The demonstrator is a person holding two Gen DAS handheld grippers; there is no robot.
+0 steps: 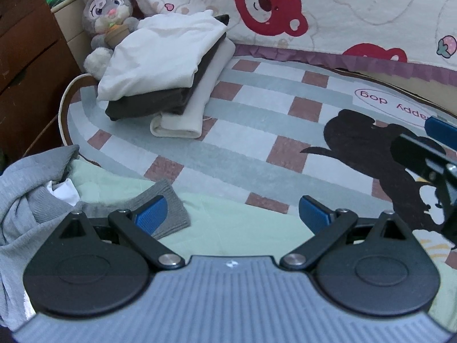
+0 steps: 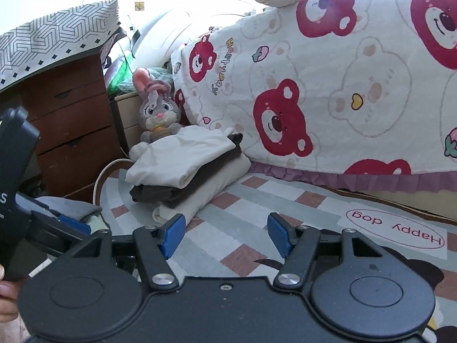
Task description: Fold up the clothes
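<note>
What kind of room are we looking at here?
Most likely a bedroom, probably a child's: a bear-print quilt hangs over a bed's edge, a plush bunny sits beside a wooden drawer chest, and folded clothes are stacked on a cartoon rug.

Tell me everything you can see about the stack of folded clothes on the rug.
The stack of folded clothes holds three soft layers: a white garment on top, a dark brown one in the middle, a cream one beneath, sticking out at the front. It looks neatly folded but skewed, lying on the checked rug. Its back seems to meet the plush rabbit and the bear-print cover. Neither tongs touch it.
</note>
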